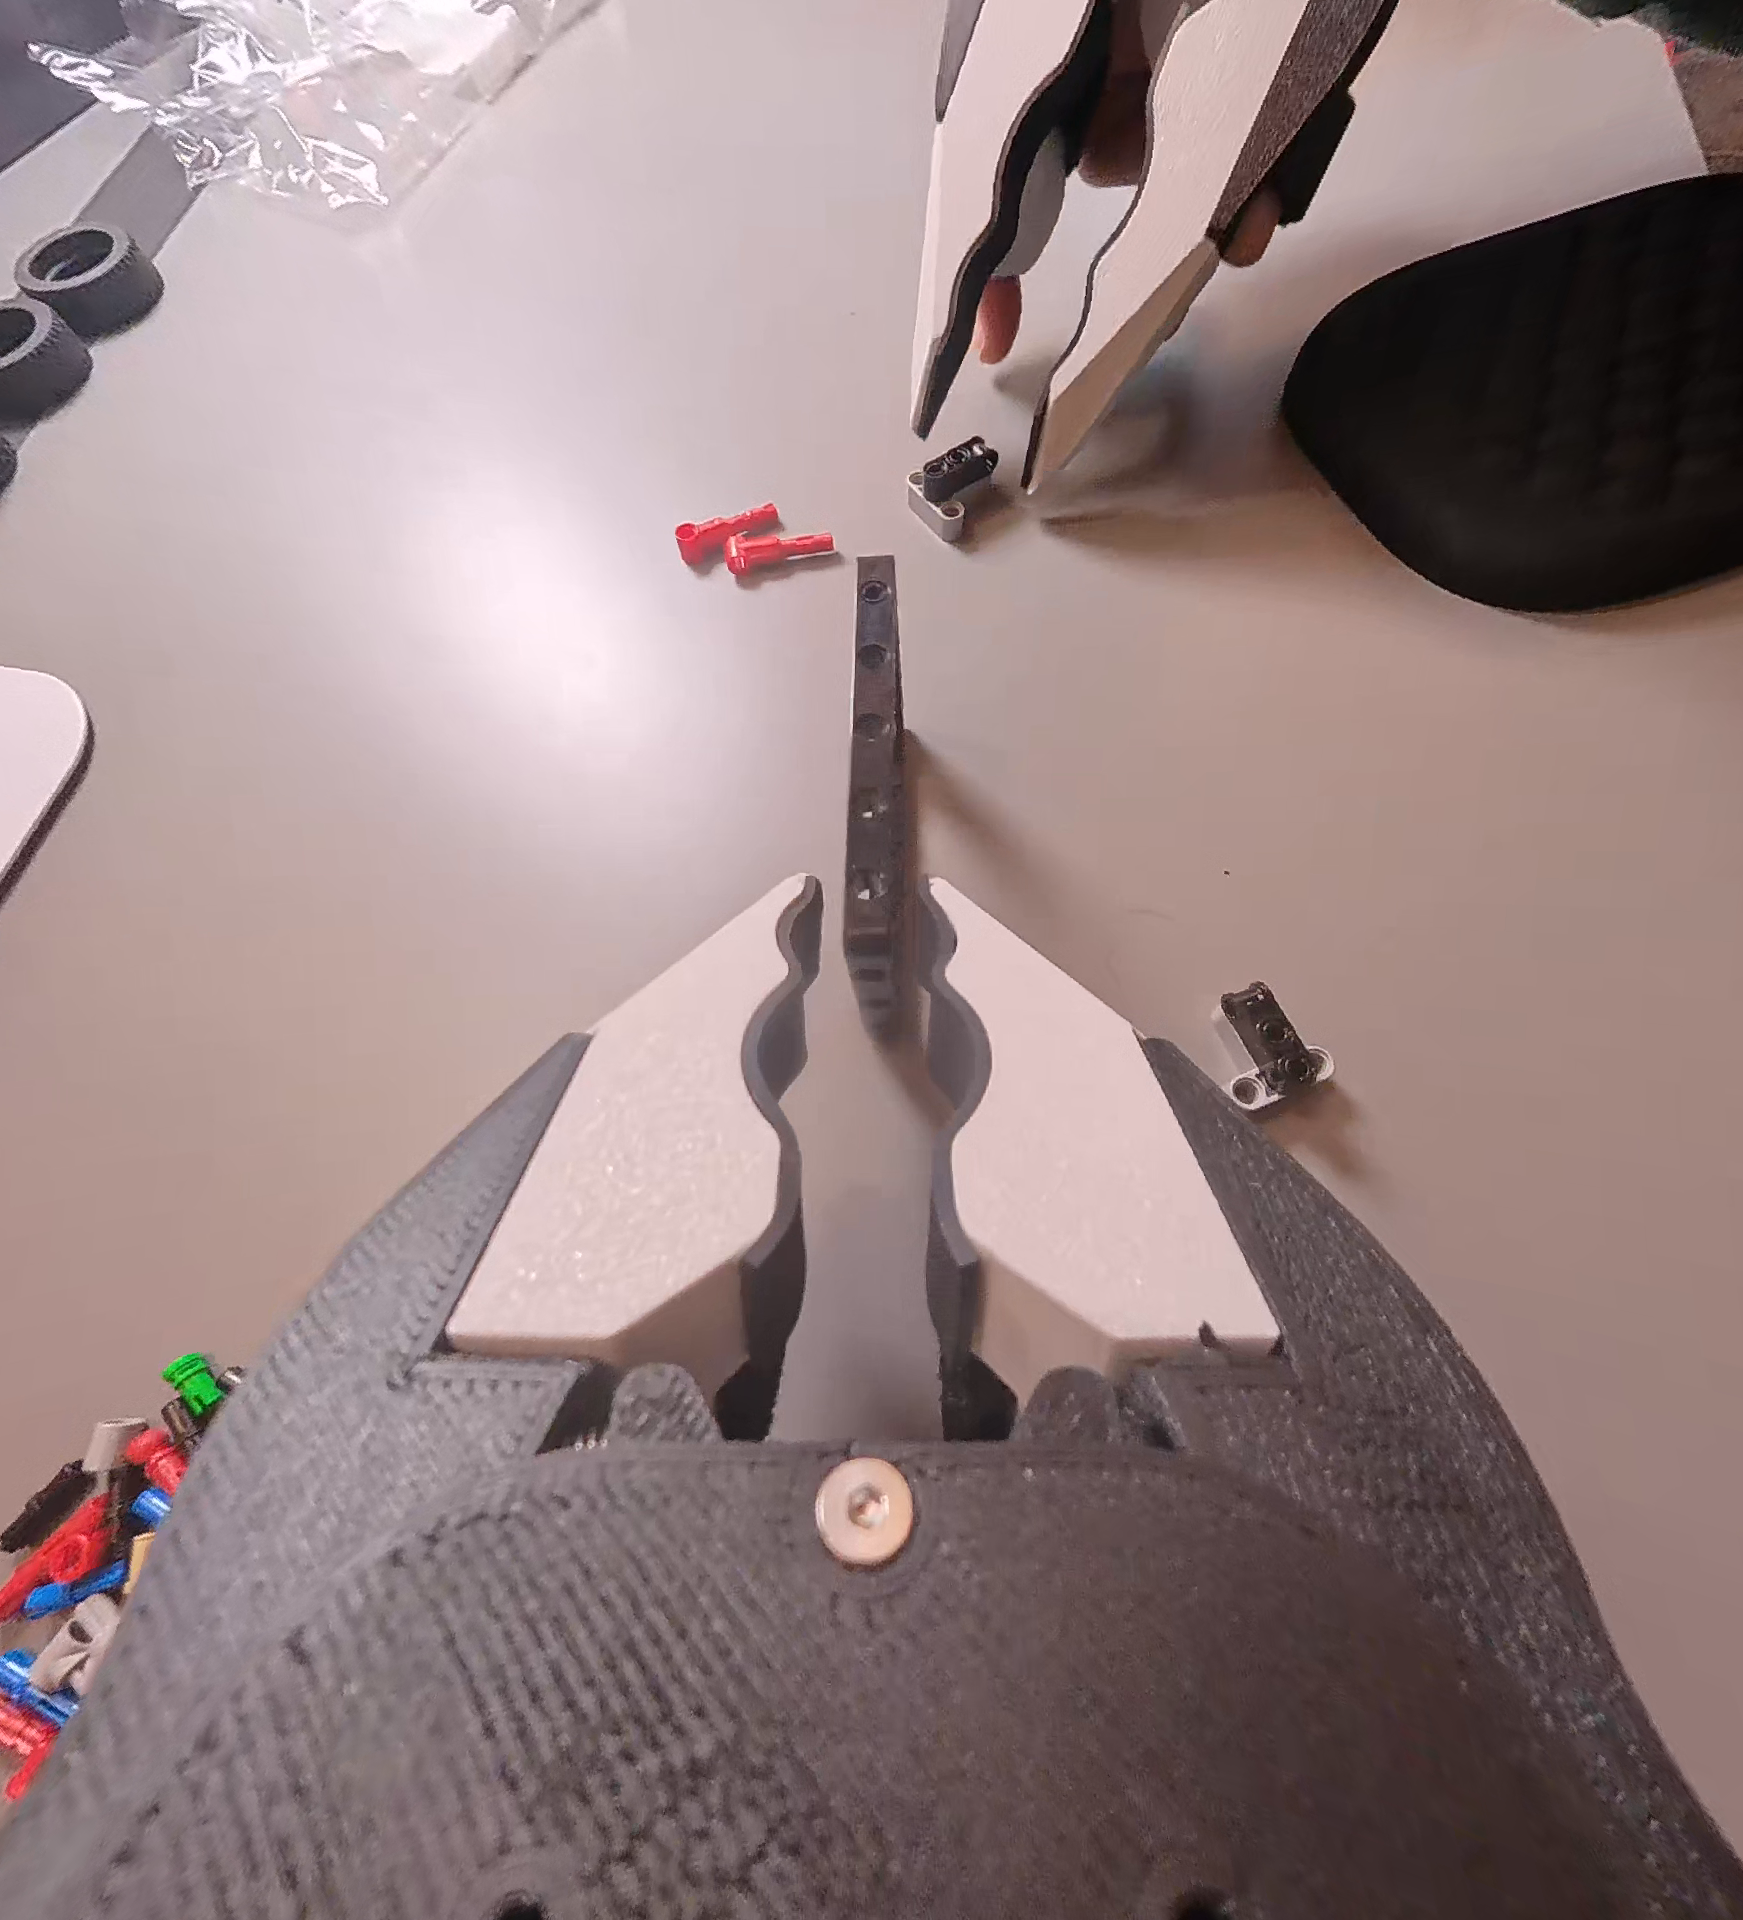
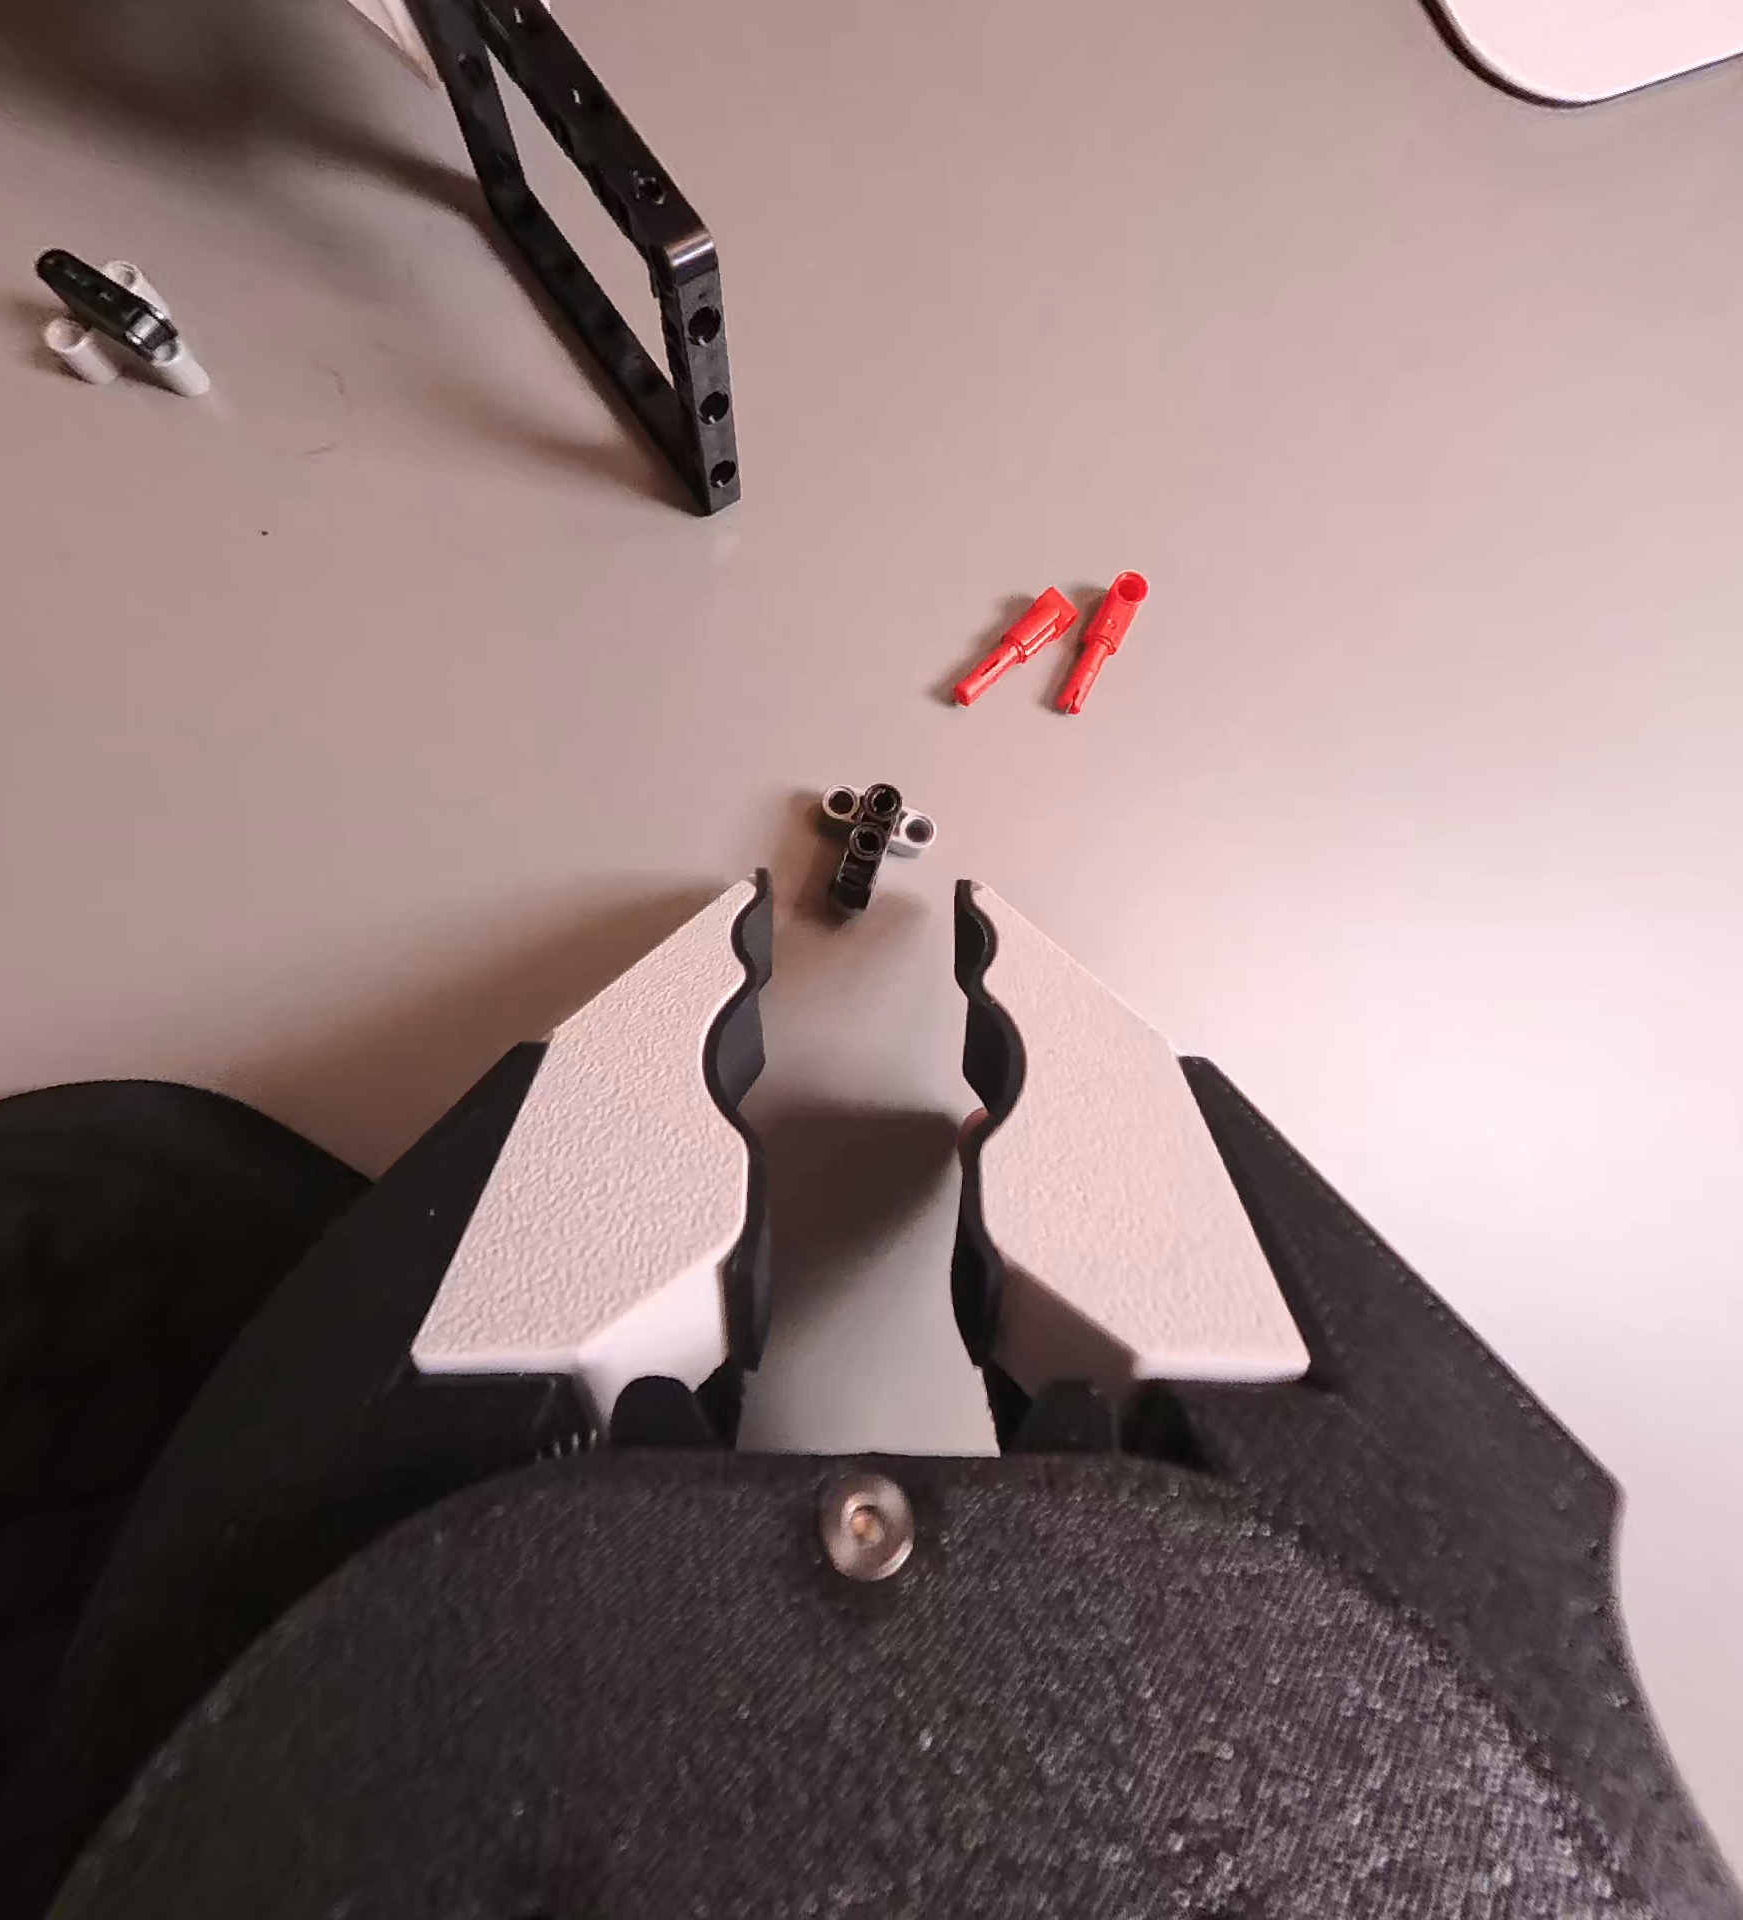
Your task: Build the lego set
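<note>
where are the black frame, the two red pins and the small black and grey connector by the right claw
black frame (image 2: 706, 343): right wrist view, on its short end bar.
red pins (image 2: 1106, 634): right wrist view, on the right pin's shaft.
black and grey connector (image 2: 869, 842): right wrist view, on the black piece's upper holes.

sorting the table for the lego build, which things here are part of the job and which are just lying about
In use:
black frame in left gripper
black-and-grey connector before open right gripper
red pins
second connector

Lying about:
tyres
plastic bag
loose pin pile

Bright overhead glare on table (image 1: 493, 644), soft shadows, wide-angle distortion, perhaps slight blur
</note>
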A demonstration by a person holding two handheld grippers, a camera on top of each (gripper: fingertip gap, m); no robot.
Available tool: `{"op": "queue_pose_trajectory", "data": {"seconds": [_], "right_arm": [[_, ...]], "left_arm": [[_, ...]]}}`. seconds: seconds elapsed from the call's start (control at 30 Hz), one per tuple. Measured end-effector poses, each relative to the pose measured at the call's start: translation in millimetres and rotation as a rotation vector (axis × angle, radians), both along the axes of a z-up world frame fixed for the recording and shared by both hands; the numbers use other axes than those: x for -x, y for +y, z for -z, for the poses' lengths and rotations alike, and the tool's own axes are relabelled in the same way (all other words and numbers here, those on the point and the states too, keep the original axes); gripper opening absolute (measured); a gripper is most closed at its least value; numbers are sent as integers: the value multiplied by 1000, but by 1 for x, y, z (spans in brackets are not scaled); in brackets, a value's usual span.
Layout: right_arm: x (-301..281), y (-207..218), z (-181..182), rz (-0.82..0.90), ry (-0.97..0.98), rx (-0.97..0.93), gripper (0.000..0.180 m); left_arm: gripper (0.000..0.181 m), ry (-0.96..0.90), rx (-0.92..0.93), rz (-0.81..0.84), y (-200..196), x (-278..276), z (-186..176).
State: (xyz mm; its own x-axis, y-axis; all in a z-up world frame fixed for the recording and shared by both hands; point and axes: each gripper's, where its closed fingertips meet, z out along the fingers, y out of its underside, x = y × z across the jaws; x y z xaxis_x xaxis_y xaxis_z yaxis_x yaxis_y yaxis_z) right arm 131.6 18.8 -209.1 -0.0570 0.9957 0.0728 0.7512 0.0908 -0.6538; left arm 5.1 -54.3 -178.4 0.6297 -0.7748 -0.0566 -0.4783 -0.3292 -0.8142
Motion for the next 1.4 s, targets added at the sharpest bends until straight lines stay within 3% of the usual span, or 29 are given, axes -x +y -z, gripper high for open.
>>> {"op": "queue_pose_trajectory", "data": {"seconds": [0.1, 0.17, 0.33, 0.43, 0.53, 0.67, 1.03, 1.4], "right_arm": [[3, 1, 5, 5, -24, -10, 27], [6, 2, 5, 12, -21, -26, 7], [13, -39, -30, -138, 181, -95, 6], [27, -67, -59, -108, 303, -103, 6], [43, -85, -59, -20, 286, -107, 6], [63, -105, -59, 33, 320, 25, 6], [72, -109, -50, 140, 313, 131, 6], [70, -106, -60, 29, 462, -48, 16]], "left_arm": [[21, -4, -10, -4, 0, 2, -3], [26, -24, -29, -8, 0, 3, -10], [22, -165, -67, -16, -14, 5, -46], [23, -244, -44, 60, -33, -21, -58], [22, -183, -72, 82, -39, -45, -49], [22, -74, -100, 71, -38, -51, -28], [9, -108, -89, 79, -40, -55, -21], [6, -239, -96, 92, -32, -47, -23]]}}
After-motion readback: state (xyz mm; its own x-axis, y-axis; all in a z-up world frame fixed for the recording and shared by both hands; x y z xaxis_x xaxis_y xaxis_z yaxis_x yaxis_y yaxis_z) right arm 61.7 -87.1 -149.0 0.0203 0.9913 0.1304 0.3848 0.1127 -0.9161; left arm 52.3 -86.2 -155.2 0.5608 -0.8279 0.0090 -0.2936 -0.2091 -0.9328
